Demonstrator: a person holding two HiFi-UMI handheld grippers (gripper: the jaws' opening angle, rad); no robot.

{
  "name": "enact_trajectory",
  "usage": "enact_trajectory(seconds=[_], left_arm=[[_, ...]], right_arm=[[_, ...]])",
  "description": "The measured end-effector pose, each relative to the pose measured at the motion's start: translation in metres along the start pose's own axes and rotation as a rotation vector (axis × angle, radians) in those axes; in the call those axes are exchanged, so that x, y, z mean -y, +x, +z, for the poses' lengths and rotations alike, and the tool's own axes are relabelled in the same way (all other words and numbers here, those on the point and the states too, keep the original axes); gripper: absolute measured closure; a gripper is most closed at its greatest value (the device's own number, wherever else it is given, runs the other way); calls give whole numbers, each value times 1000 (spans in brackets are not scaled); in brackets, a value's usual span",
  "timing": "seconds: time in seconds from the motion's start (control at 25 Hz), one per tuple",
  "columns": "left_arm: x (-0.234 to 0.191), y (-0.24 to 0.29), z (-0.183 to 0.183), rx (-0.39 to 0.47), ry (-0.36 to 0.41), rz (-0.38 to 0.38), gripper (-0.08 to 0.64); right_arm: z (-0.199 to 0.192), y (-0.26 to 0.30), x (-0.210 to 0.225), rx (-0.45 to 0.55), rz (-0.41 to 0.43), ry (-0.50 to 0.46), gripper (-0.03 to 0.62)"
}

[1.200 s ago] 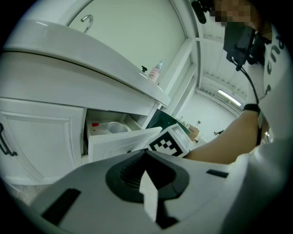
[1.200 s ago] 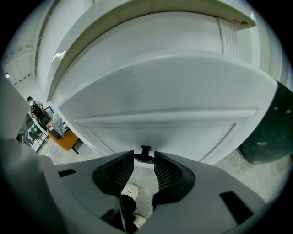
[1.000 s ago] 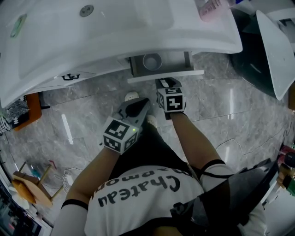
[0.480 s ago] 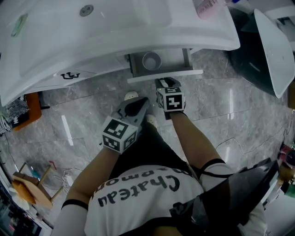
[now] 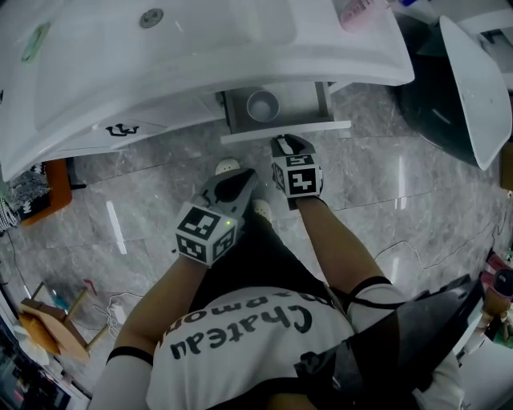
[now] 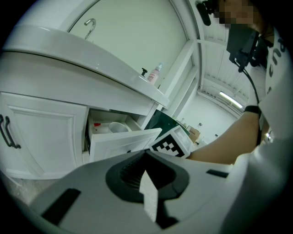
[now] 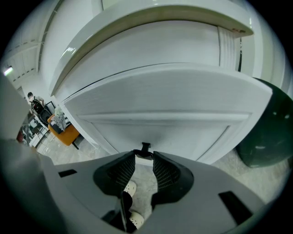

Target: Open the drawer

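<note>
A bathroom — white vanity cabinet (image 6: 41,132) under a basin (image 5: 160,60) with a tap (image 6: 90,25), grey marble floor tiles (image 5: 401,184).

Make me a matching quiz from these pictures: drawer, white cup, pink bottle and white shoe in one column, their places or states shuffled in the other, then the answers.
1 drawer
2 white cup
3 pink bottle
4 white shoe

A on the countertop
B on the floor tiles
C pulled open
D inside the drawer

Pairs: 1-C, 2-D, 3-A, 4-B
</note>
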State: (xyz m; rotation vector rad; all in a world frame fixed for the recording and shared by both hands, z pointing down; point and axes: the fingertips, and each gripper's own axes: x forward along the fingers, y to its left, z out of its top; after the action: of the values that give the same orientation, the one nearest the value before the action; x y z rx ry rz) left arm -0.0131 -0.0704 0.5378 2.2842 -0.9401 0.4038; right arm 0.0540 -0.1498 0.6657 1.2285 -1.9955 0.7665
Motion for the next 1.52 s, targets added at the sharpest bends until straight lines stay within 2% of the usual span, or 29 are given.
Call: enact_trajectory(seconds=[1.16, 1.36, 1.52], left_arm=[[-5, -3, 16, 9, -7, 10, 552], [-6, -7, 23, 7, -7, 11, 552], [-9, -9, 37, 22, -1, 15, 552]], right_arm=[[-1, -2, 0, -25, 0, 1, 468], [-1, -3, -2, -52, 16, 15, 465], [3, -2, 1, -80, 22, -14, 466]])
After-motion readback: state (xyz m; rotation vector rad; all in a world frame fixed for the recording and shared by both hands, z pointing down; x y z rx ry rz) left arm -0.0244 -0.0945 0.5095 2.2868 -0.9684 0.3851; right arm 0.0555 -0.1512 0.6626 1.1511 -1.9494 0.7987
